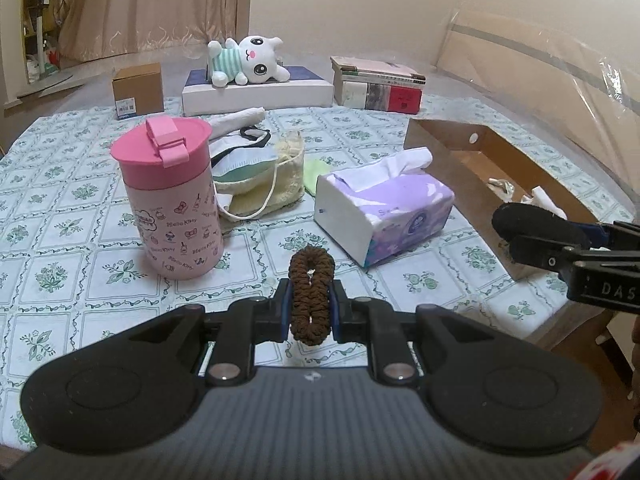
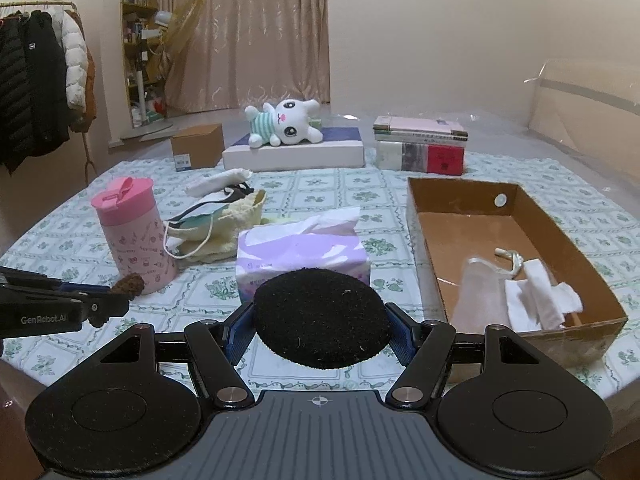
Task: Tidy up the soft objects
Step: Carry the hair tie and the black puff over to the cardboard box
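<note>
My left gripper [image 1: 311, 306] is shut on a brown scrunchie [image 1: 311, 280], held above the table in front of the pink cup [image 1: 172, 196]; it also shows in the right wrist view [image 2: 130, 285]. My right gripper [image 2: 320, 320] is shut on a black round foam pad [image 2: 320, 314], held in front of the purple tissue pack [image 2: 300, 256]. The pad also shows in the left wrist view [image 1: 532, 220] near the cardboard box [image 1: 448, 136]. The box [image 2: 424, 200] holds white soft items [image 2: 536, 296]. A pile with a face mask and a knitted pouch [image 1: 256, 176] lies behind the cup.
A white plush toy [image 2: 284, 122] lies on a flat white box [image 2: 296, 156] at the back. A small brown carton [image 2: 196, 146] stands to its left and stacked books [image 2: 420, 148] to its right. The table's front edge is near both grippers.
</note>
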The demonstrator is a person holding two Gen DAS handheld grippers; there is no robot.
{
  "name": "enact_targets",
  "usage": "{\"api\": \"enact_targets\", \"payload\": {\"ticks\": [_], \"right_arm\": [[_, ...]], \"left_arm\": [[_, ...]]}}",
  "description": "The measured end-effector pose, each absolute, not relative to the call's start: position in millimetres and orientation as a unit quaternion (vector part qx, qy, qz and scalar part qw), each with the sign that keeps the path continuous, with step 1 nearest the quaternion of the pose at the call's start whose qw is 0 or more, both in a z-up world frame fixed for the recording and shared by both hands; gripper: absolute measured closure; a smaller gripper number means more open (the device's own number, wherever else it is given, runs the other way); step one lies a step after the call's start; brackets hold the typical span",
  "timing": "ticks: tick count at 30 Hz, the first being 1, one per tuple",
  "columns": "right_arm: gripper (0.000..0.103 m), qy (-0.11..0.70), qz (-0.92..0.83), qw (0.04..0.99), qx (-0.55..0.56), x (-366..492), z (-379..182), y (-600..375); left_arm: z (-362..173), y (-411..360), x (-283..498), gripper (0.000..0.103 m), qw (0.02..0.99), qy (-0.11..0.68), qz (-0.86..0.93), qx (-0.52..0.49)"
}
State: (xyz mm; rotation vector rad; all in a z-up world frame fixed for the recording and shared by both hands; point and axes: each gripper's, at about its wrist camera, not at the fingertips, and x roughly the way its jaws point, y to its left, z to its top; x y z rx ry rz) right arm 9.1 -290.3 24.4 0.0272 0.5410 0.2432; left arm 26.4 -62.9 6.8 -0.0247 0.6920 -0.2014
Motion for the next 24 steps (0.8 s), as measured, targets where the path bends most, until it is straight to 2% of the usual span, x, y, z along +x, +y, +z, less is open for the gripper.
{"api": "enact_targets", "payload": {"ticks": [24], "right_arm": [[0.035, 0.265, 0.098, 0.959, 0.020, 5, 27, -303]], "left_arm": [[16, -80, 27, 0.087, 0.932, 0.339, -0.125, -0.013]]}}
